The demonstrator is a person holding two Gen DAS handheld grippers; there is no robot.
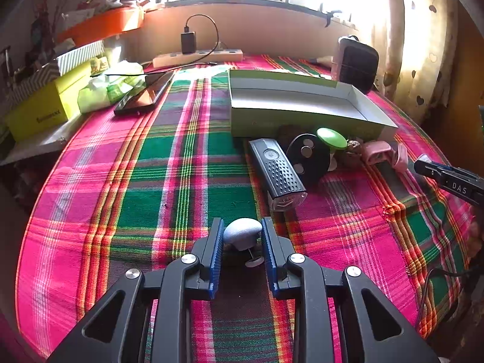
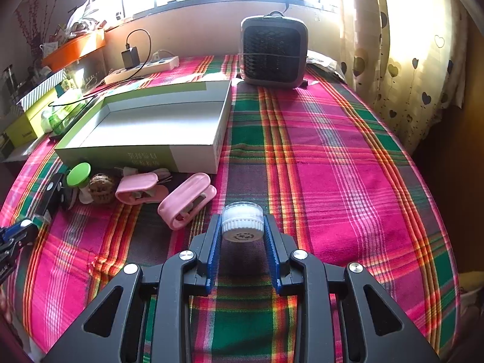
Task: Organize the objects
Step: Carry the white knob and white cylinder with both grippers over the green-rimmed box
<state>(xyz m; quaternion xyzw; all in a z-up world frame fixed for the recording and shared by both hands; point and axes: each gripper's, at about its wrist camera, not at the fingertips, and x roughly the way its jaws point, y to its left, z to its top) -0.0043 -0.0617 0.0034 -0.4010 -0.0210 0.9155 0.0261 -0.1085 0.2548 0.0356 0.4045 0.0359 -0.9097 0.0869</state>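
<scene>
Both claws are loaded: our left gripper (image 1: 242,234) pinches a grey knob (image 1: 243,233) with a small stem beneath, and our right gripper (image 2: 242,230) clamps a white ribbed cap (image 2: 242,220) by its sides, each piece sitting at the fingertips where it can be let go cleanly. We judge both are bound for the open box (image 2: 169,154), which sits toward the far edge of the plaid cloth (image 2: 332,166) with its interior bare. Along the box's near wall wait the other loose items: a black lamp (image 1: 276,174), a dark disc (image 1: 307,158), a green cap (image 1: 331,138) and two pink clips (image 2: 187,201), bunched there, we think, to be within reach.
</scene>
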